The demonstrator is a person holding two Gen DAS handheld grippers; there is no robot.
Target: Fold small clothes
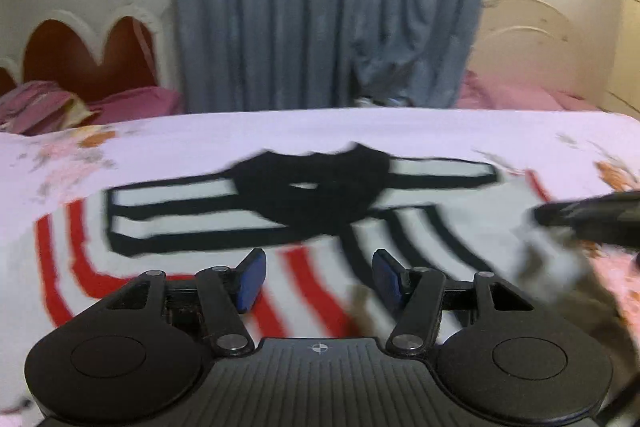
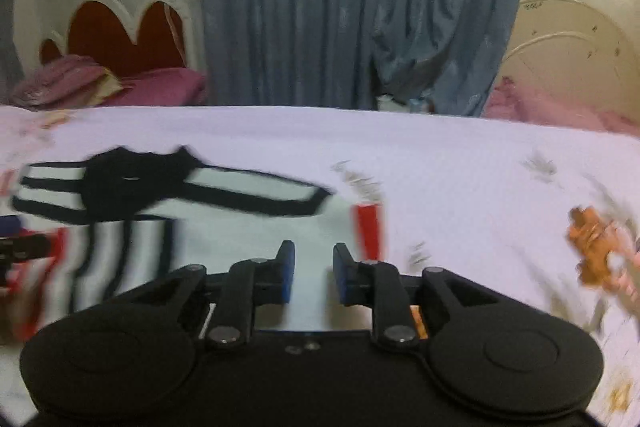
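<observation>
I am looking along both handheld grippers at a small white knitted garment with black and red stripes (image 1: 224, 211), spread flat on a pale lilac bedsheet printed with orange and pink flowers (image 1: 280, 135). The picture is smeared by motion, so fine detail is lost.

In my left wrist view, the left gripper (image 1: 318, 281) hovers above the red-striped part of the garment. Its blue-padded fingers (image 1: 252, 279) stand well apart, and nothing sits between them. The garment's black collar lies ahead of them, with a striped sleeve reaching out to each side. A dark blurred shape at the right edge appears to be my other tool; I cannot tell what it touches.

In my right wrist view, the right gripper (image 2: 314, 273) sits over the garment's plain white area, with the stripes off to the left. Its blue pads are drawn near each other with a narrow gap left, and no cloth is visibly pinched.

Behind the bed hangs a blue-grey pleated curtain (image 2: 320, 7).
</observation>
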